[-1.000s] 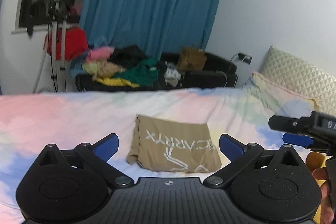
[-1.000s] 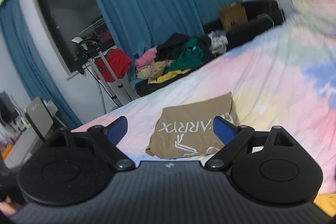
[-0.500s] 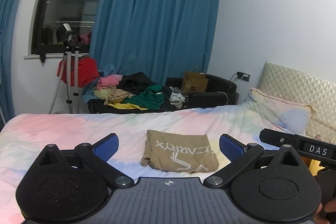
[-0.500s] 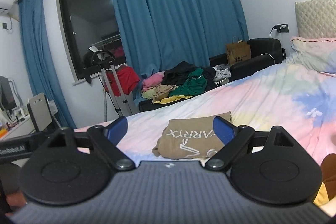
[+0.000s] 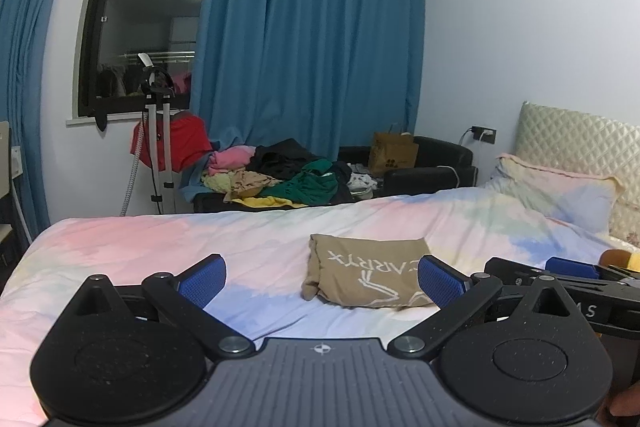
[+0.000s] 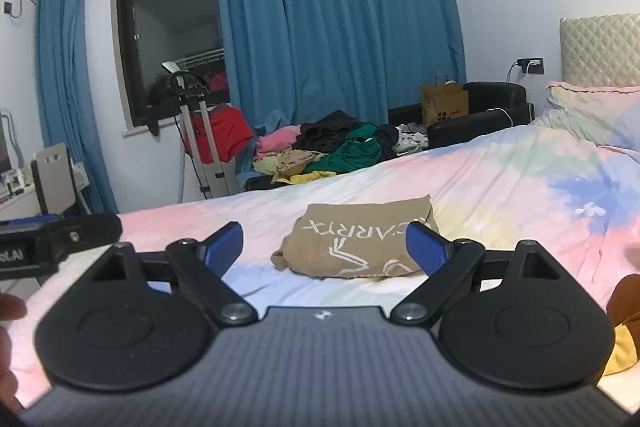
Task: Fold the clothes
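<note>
A tan T-shirt (image 5: pixel 366 277) with white lettering lies folded into a rectangle on the pastel bedspread (image 5: pixel 160 247); the right wrist view shows the same T-shirt (image 6: pixel 360 247) just ahead. My left gripper (image 5: pixel 320 279) is open and held back from the shirt, nothing between its blue pads. My right gripper (image 6: pixel 324 245) is open too, empty, hovering in front of the shirt without touching it. The right gripper's body (image 5: pixel 568 291) shows at the right edge of the left wrist view.
A heap of unfolded clothes (image 5: pixel 280 179) lies on a dark sofa beyond the bed, with a paper bag (image 5: pixel 392 153) beside it. A garment steamer stand (image 5: pixel 158 143) is by the window. A pillow (image 5: pixel 560 191) and headboard are to the right.
Both grippers have pulled back and tilted up from the folded shirt, so more of the room shows. The shirt has stayed in place and both grippers stay open.
</note>
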Demonstrator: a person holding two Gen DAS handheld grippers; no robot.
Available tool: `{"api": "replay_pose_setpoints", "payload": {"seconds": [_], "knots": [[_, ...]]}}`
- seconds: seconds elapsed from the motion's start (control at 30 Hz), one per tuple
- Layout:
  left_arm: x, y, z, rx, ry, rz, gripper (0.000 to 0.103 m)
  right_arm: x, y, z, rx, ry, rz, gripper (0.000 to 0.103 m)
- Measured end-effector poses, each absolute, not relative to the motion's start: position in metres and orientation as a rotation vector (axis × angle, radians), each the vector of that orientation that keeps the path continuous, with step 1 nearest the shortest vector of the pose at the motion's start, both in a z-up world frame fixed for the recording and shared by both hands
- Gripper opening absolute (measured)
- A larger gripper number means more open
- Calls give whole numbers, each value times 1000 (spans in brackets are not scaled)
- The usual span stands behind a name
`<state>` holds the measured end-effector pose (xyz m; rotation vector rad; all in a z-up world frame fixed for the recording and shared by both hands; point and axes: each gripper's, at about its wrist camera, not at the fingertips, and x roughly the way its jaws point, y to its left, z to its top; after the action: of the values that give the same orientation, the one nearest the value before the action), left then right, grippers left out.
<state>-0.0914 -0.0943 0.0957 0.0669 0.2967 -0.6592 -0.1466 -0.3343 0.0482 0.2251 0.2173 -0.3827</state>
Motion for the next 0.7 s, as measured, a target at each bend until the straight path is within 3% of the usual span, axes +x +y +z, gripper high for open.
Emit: {"api": "replay_pose_setpoints", "payload": {"seconds": [0.7], "knots": [[-67, -87, 48, 76, 357, -648, 103, -125, -330, 10, 167, 278, -445, 90]]}}
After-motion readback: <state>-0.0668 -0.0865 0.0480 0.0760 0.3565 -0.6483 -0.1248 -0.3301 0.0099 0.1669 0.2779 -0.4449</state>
